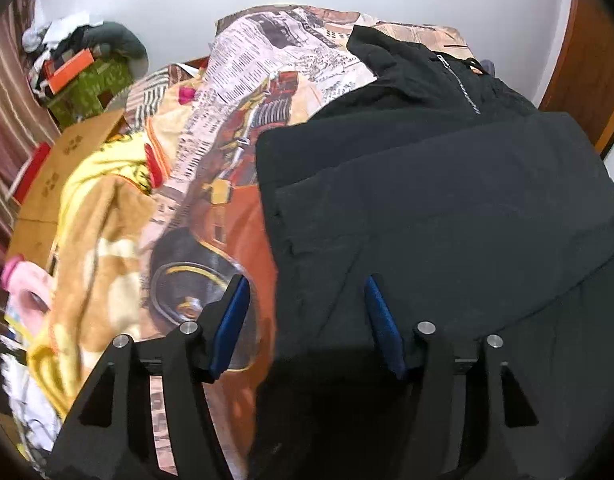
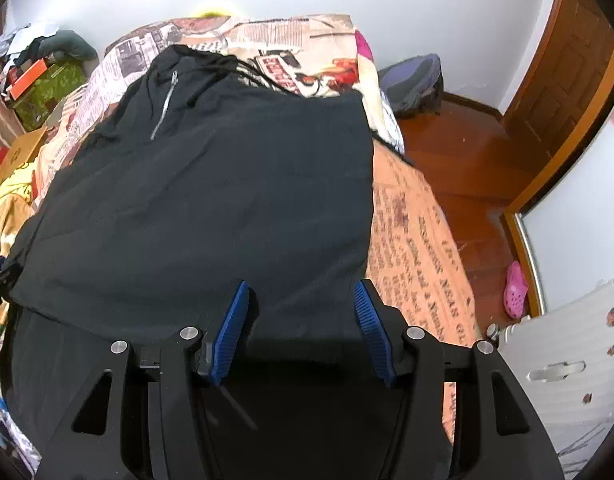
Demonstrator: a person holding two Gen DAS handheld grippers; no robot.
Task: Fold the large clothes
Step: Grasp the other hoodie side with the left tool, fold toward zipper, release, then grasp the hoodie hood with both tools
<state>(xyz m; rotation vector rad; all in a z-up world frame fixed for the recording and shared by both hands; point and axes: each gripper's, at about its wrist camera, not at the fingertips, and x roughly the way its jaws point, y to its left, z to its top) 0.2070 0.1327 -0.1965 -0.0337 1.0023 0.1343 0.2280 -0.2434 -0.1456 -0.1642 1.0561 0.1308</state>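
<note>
A large black garment (image 1: 447, 208) with a metal zipper (image 1: 459, 80) near its far end lies spread and partly folded over on a bed with a newspaper-print sheet (image 1: 267, 60). My left gripper (image 1: 305, 280) hovers open over the garment's near left edge. One blue pad is over the sheet and the other over the black cloth, and neither presses on anything. In the right wrist view the same garment (image 2: 211, 184) covers the bed's middle, zipper (image 2: 165, 108) at the far left. My right gripper (image 2: 301, 286) stands open over its near right part, with nothing pinched.
A yellow-brown blanket (image 1: 99, 216) is bunched on the bed's left side beside a cardboard box (image 1: 51, 172) and a green box (image 1: 91, 88). To the bed's right are wooden floor (image 2: 459, 160), a backpack (image 2: 415, 84), a pink shoe (image 2: 515, 290), a white suitcase (image 2: 567, 380) and a wooden door (image 2: 567, 80).
</note>
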